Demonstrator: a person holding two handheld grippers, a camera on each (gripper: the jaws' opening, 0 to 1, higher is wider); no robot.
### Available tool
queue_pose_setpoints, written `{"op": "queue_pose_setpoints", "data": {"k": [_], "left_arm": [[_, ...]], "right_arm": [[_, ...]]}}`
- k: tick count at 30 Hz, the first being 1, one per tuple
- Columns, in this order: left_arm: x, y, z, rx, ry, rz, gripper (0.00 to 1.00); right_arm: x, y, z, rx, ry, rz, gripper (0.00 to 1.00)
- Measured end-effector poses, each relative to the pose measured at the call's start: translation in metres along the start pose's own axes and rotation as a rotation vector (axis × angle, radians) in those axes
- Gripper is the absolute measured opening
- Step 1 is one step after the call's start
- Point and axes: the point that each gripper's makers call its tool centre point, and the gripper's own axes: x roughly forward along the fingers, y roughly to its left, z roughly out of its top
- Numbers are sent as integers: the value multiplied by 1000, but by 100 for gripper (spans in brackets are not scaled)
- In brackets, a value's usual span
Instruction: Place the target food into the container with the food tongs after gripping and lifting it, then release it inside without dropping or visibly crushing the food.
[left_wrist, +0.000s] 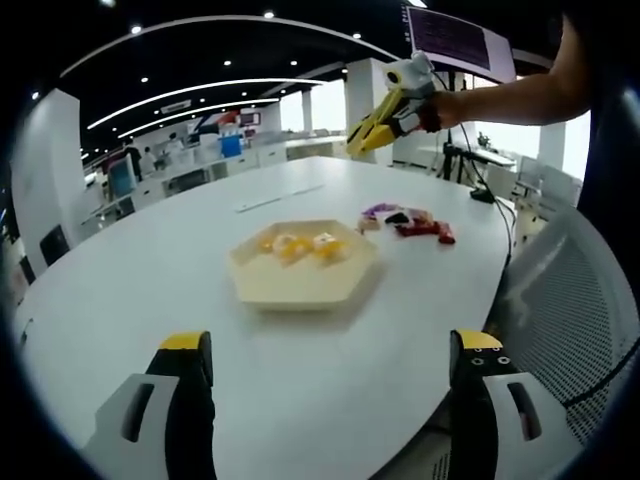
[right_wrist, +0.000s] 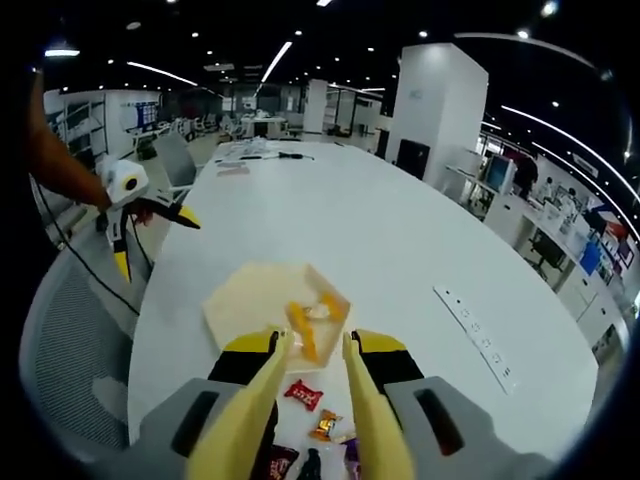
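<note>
A beige hexagonal tray (left_wrist: 290, 285) lies mid-table with yellow food pieces (left_wrist: 300, 243) in it. Wrapped candies (left_wrist: 412, 223) lie on the table just right of it. My left gripper (left_wrist: 330, 350) hovers over the near table edge, jaws wide apart and empty. A hand holds my right gripper (left_wrist: 395, 108) high beyond the candies, with yellow tongs along its jaws. In the right gripper view the tongs' tips (right_wrist: 316, 340) stand apart above the tray (right_wrist: 240, 300) and its yellow food (right_wrist: 305, 320), holding nothing. The candies (right_wrist: 303, 393) lie below them. The left gripper (right_wrist: 155, 245) shows at left.
A large white oval table (left_wrist: 150, 270) carries everything. A grey mesh chair (left_wrist: 570, 300) stands at its edge, also seen as the chair (right_wrist: 70, 350) by the left gripper. A flat power strip (right_wrist: 480, 340) lies on the far side of the table. Desks and people stand in the background.
</note>
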Motion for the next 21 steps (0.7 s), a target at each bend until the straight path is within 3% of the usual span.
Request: {"op": "queue_pose_setpoints", "data": {"k": [21], "left_arm": [[1,2,-5,-7,23,10,94]], "right_arm": [[20,1,-38,23,10,35,28]]}}
